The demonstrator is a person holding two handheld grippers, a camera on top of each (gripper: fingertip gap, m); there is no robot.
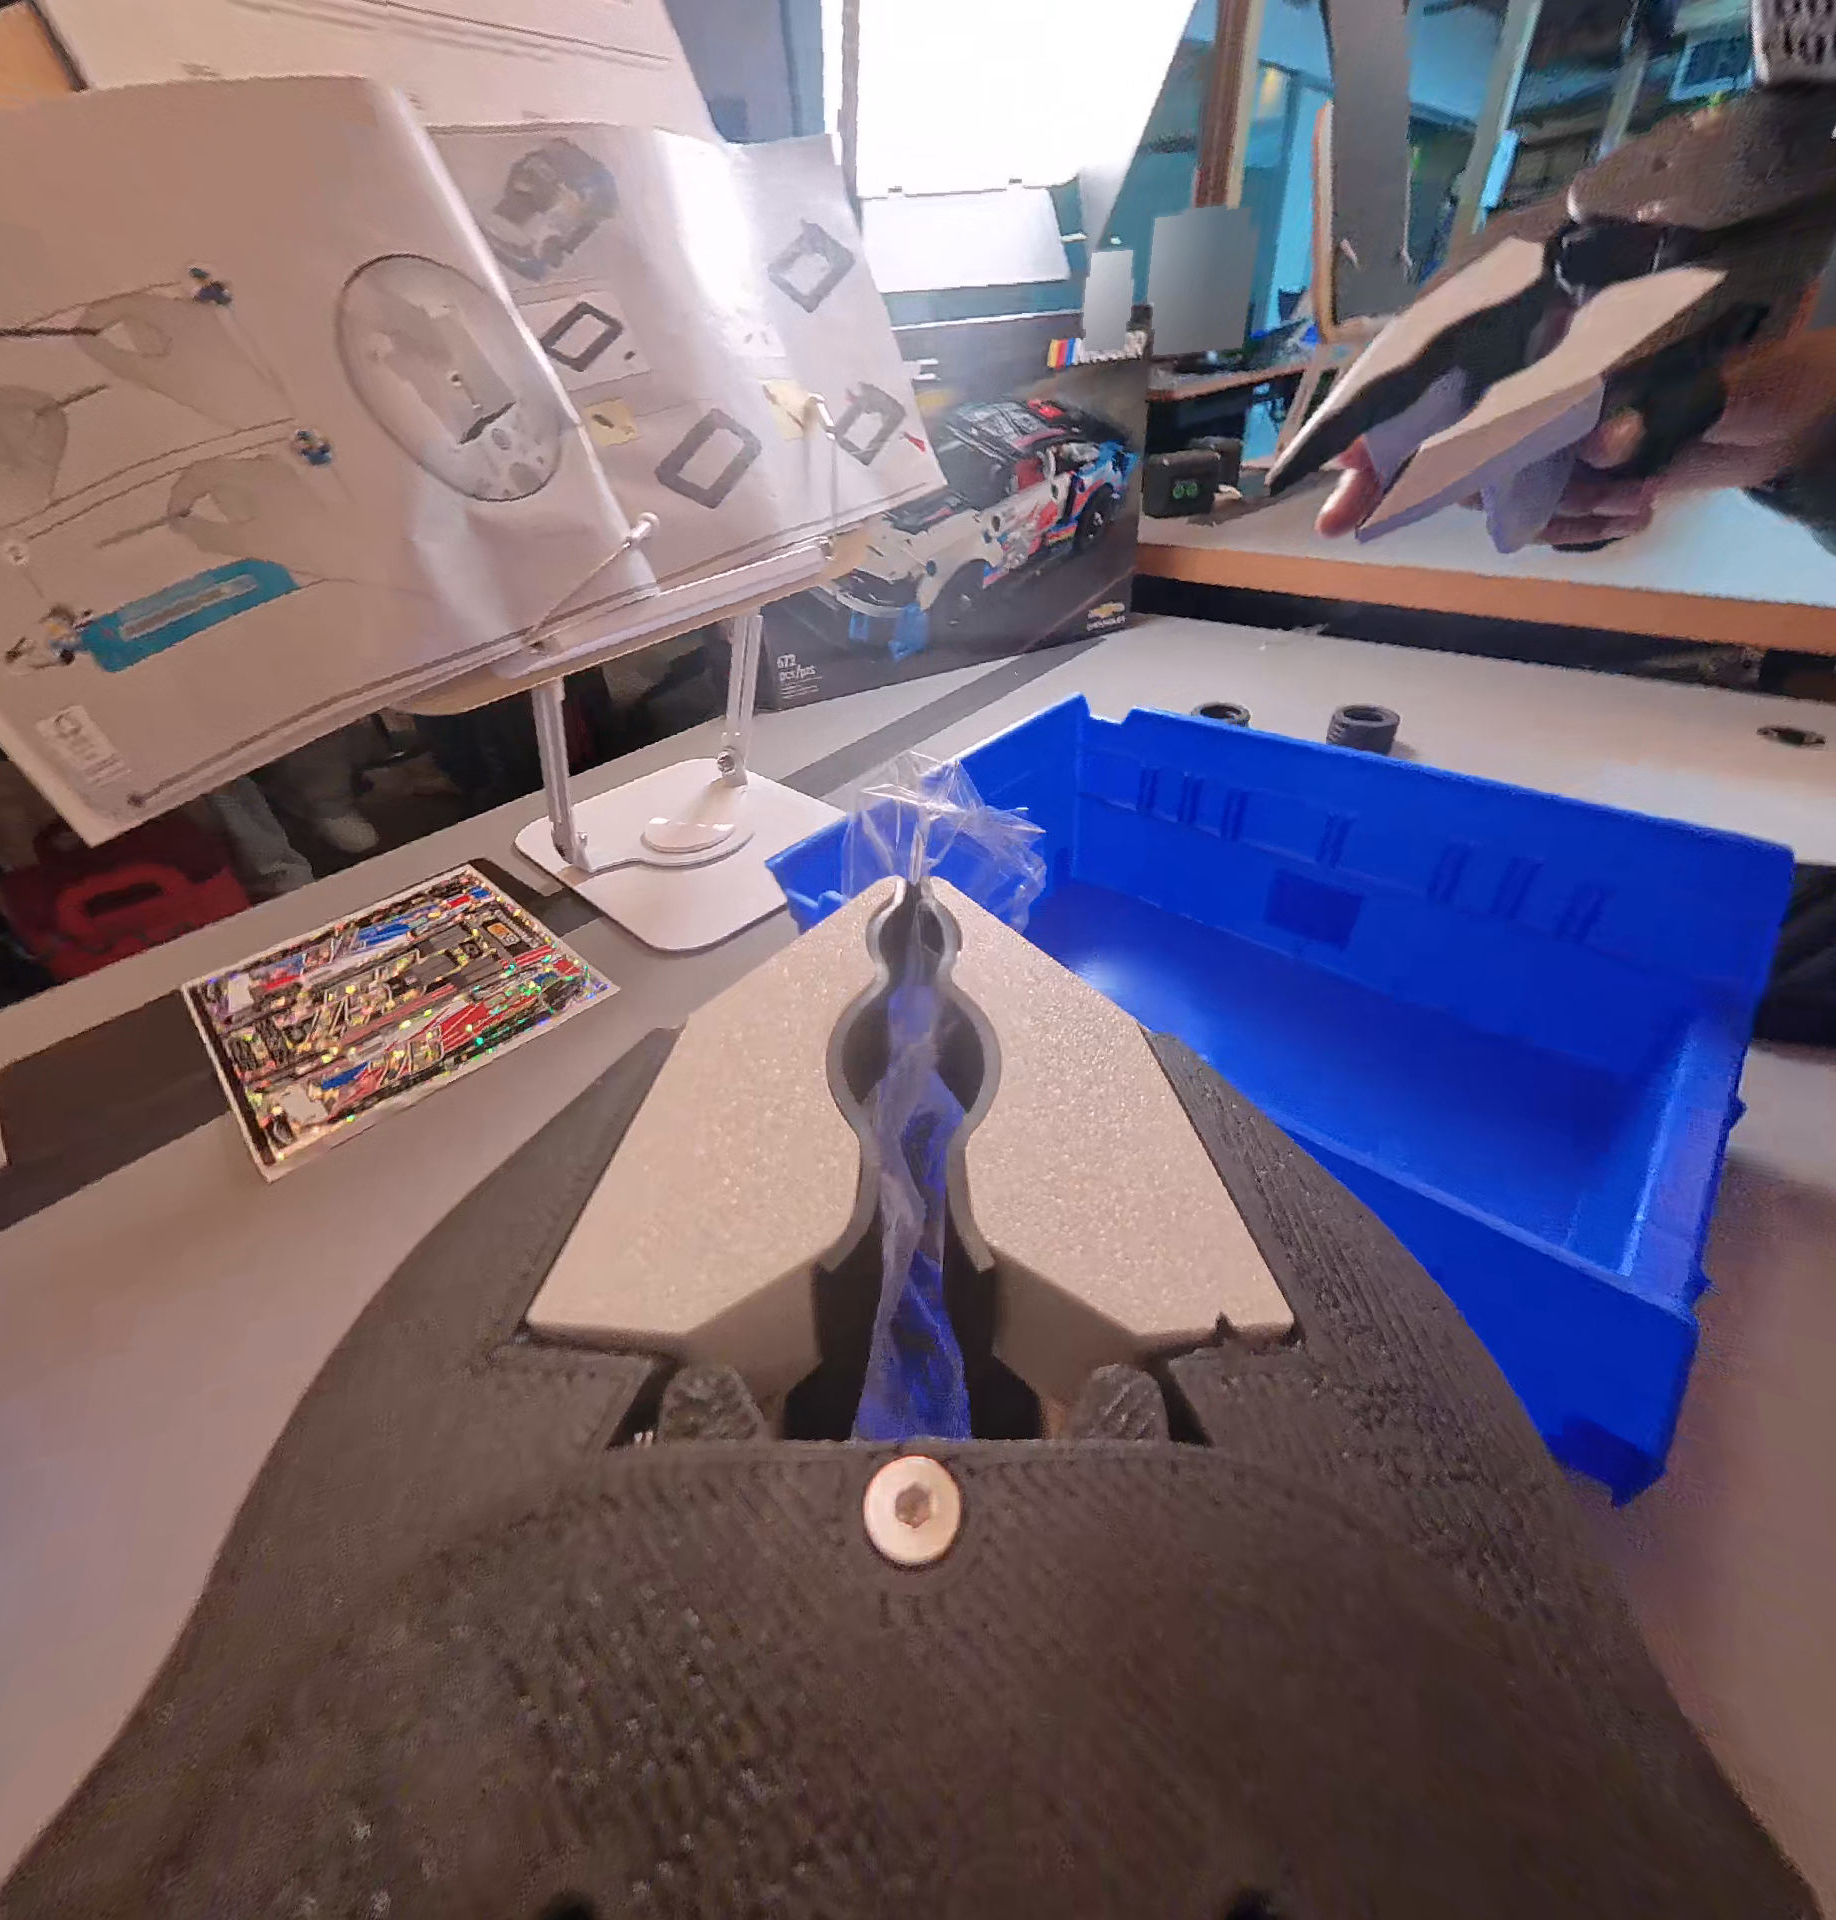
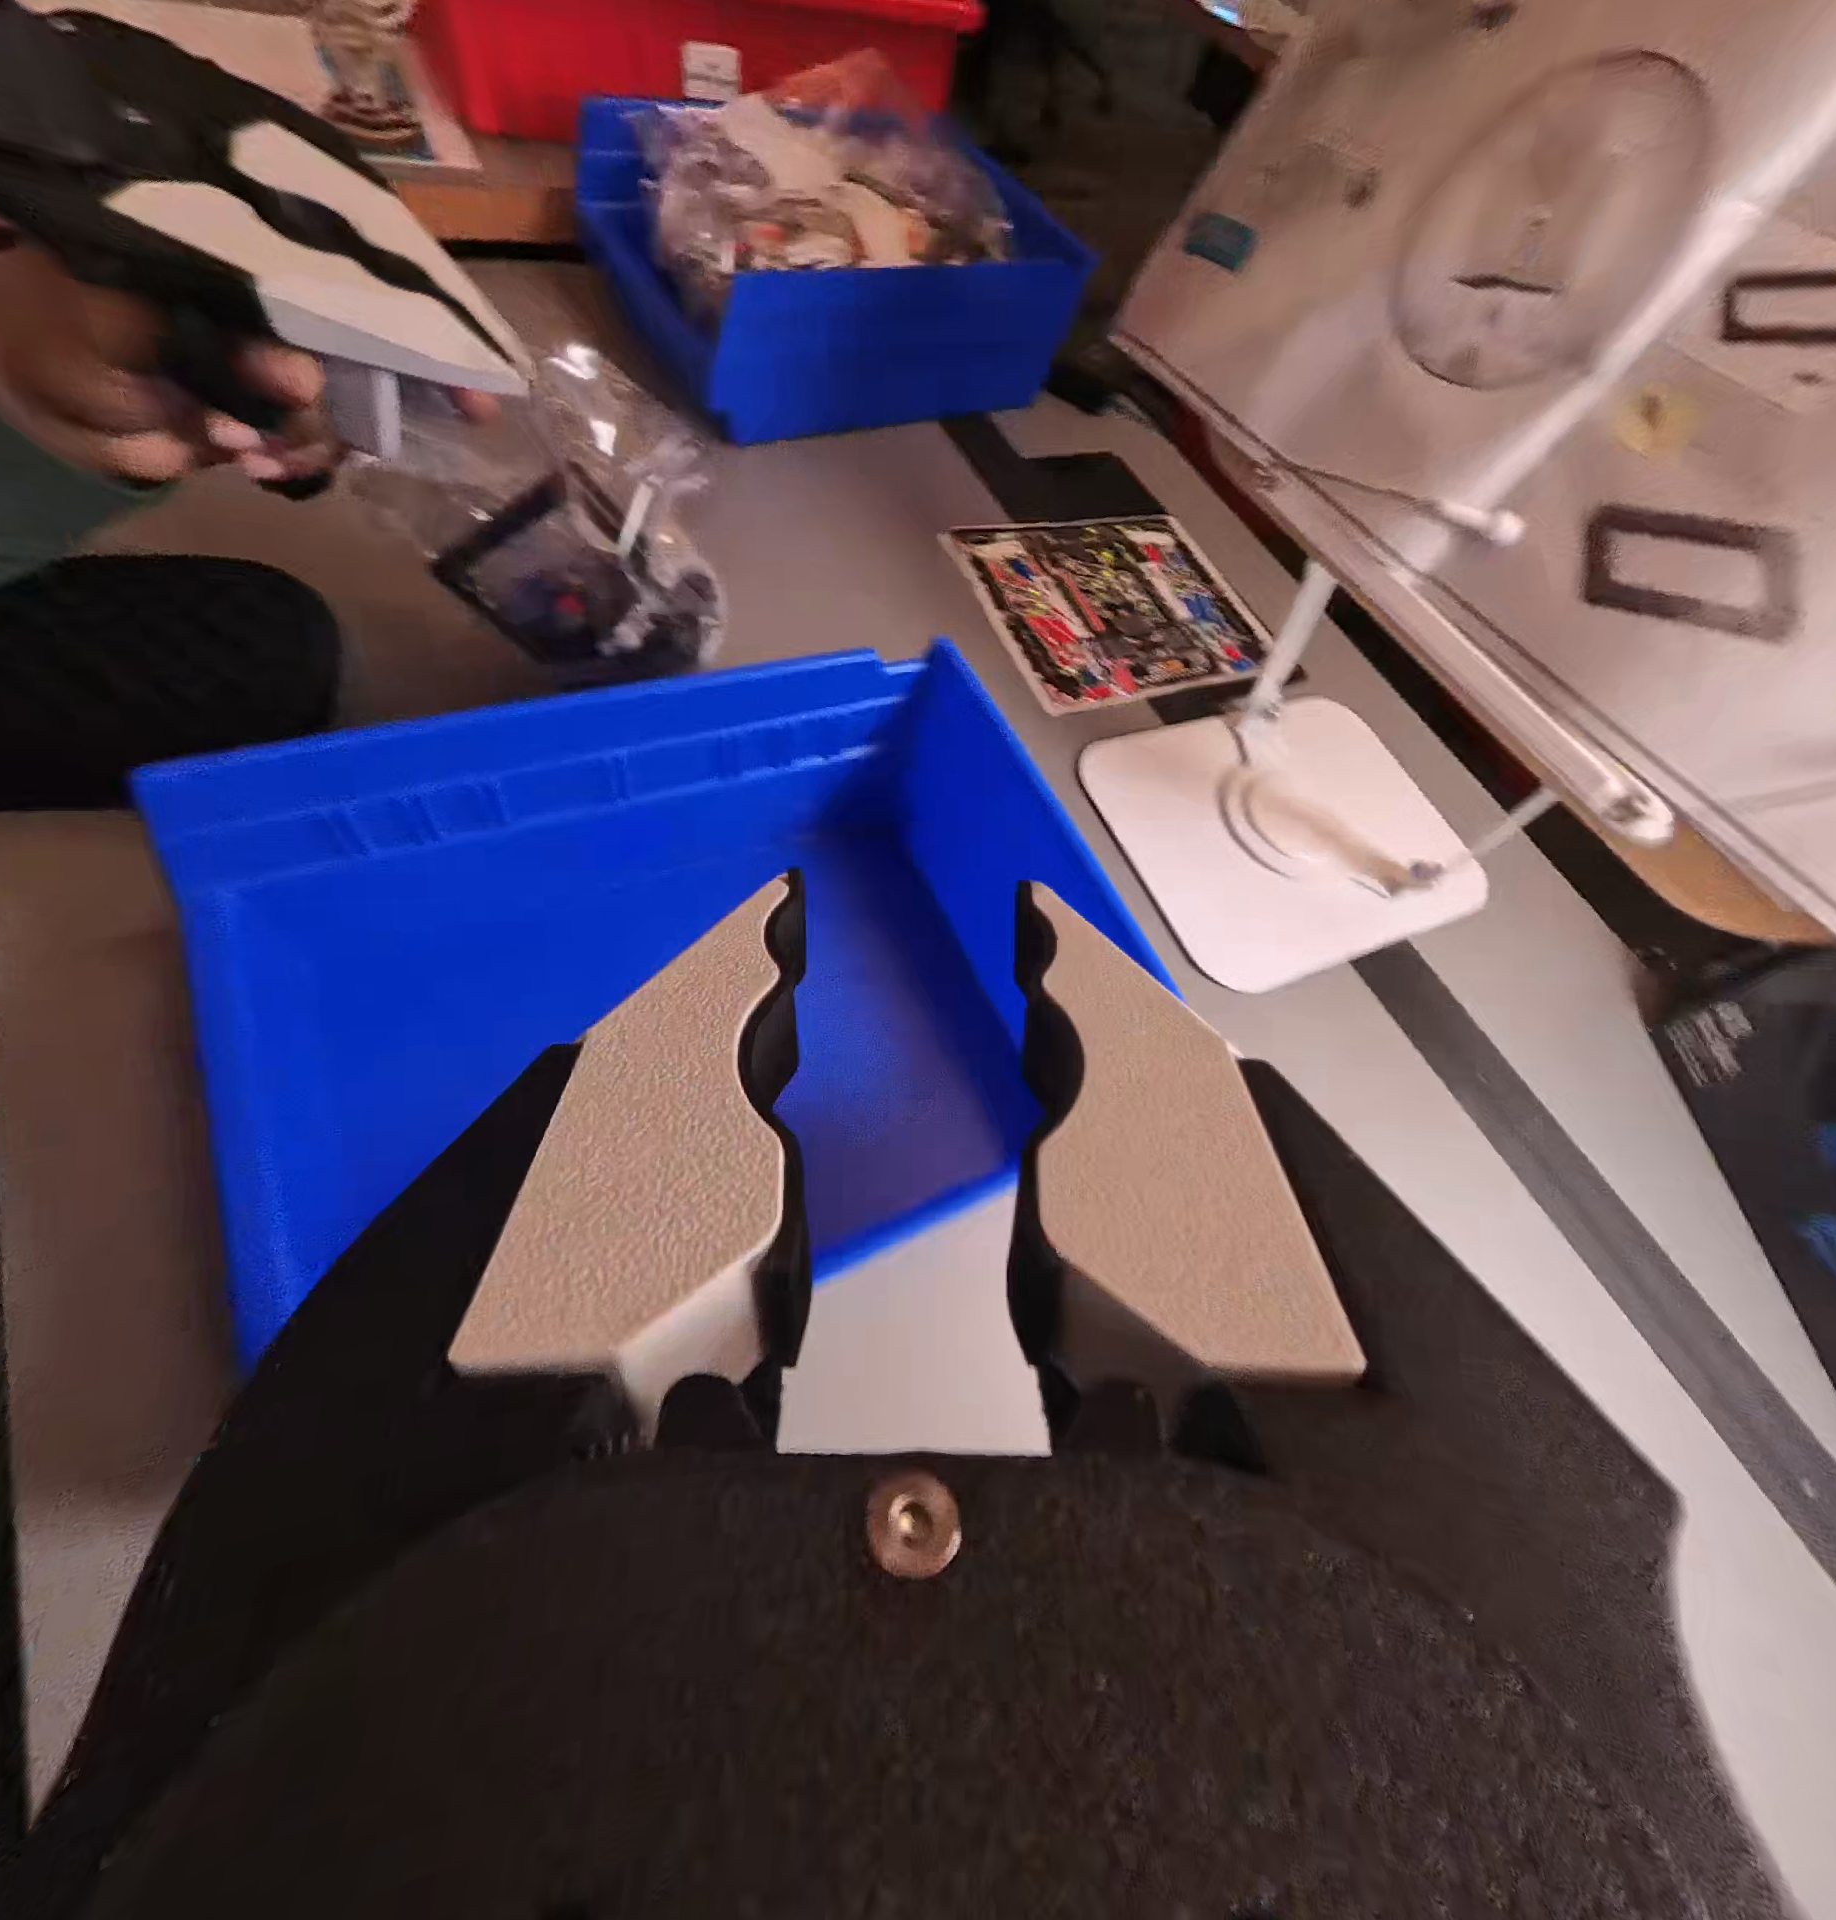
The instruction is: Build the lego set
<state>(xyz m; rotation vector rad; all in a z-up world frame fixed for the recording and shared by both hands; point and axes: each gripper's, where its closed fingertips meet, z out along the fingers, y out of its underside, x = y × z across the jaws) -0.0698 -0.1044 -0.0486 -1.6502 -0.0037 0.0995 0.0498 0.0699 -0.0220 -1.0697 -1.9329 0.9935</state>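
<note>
The left tool [image 1: 914, 894] is pinched tight on the neck of a clear parts bag [image 2: 581, 551], which hangs above the bench [image 2: 841, 540] beside the near blue bin [image 2: 540, 831], probably so the pieces can be tipped in. That bin looks empty. The right tool [image 2: 909, 894] hovers over it with its fingers parted, holding nothing, seemingly ready to help tear the bag. A farther blue bin [image 2: 893, 332] holds more clear bags of parts. The instruction booklet [image 1: 270, 364] sits propped on a stand for reading, with the sticker sheet [image 1: 394, 1008] flat nearby.
</note>
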